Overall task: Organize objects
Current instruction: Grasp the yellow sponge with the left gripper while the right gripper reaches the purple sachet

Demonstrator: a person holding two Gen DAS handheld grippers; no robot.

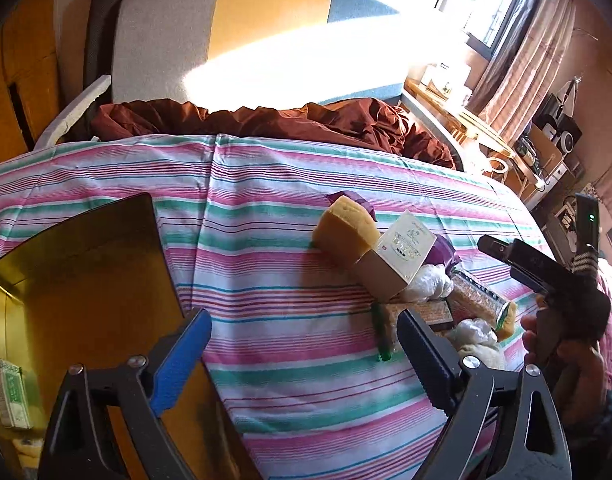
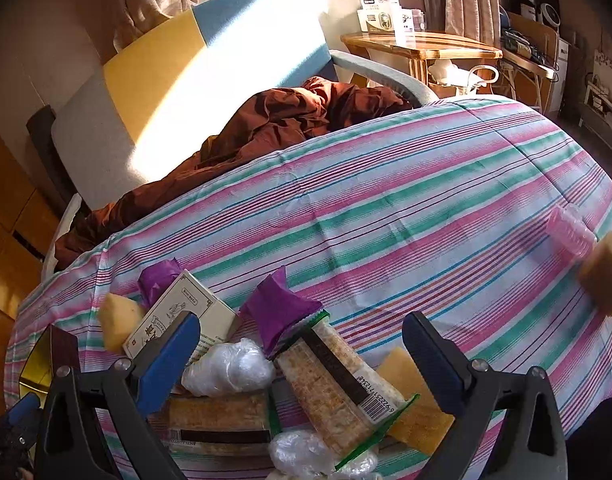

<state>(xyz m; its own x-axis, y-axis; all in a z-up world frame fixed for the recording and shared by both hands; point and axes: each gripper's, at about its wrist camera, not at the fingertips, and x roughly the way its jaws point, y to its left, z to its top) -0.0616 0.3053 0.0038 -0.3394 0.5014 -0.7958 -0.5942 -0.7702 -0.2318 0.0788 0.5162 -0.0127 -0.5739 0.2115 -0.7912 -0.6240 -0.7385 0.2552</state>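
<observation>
Striped cloth (image 2: 406, 208): spread over the surface, snack pile lower centre.
Left gripper (image 1: 303, 354): fingers wide, empty.
Right gripper (image 2: 299, 360): fingers wide, over cracker packet (image 2: 330, 384), not touching.

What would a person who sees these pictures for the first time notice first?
First, the striped cloth in pink, green and white, which fills the middle of both views. Next, the pile of small things at its near edge: cracker packs, a cream box and yellow sponges. Behind it, sunlight falls on a grey, yellow and blue chair back.
</observation>
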